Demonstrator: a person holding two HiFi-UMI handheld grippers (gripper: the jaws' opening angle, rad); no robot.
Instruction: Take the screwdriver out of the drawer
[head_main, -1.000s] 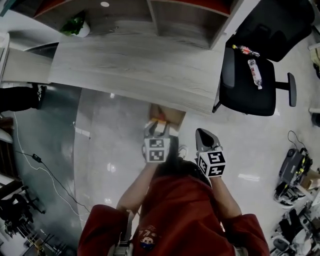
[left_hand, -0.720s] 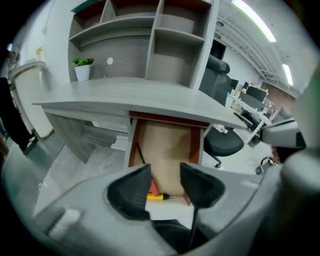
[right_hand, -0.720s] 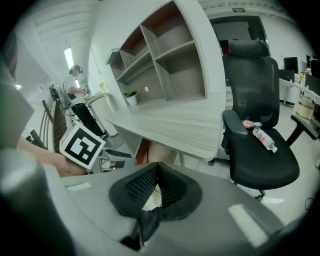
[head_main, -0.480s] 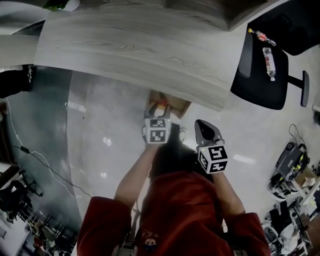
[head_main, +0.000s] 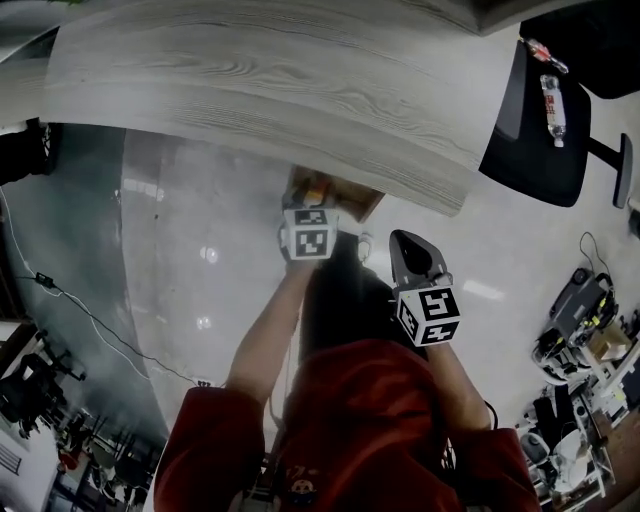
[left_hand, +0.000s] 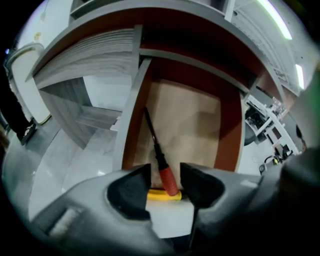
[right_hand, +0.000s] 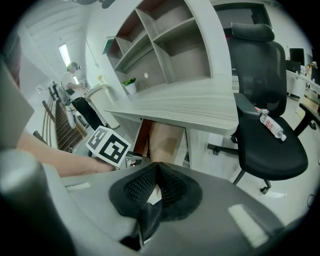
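The right gripper (right_hand: 157, 169) hangs nearest the person, over the floor to the right of the drawer. Its ribbed jaws are pressed together with nothing between them. Ahead and to its left, the left gripper (left_hand: 165, 172) is at the open drawer (left_hand: 231, 135) under the wooden desk (head_main: 300, 80). Its jaws stand apart on either side of the screwdriver (left_hand: 159, 155). The red handle sits between them, close against the right jaw, with a sliver of gap at the left one. The black shaft runs away from the gripper over the drawer's pale floor, slanting toward the left wall. A yellow piece (left_hand: 154, 195) lies crosswise under the handle's near end; what it is cannot be told. Past the desk's right end stands a black office chair (right_hand: 270, 150) with a plastic bottle (right_hand: 272, 126) on its seat. Open shelving (right_hand: 170, 45) rises behind the desk.
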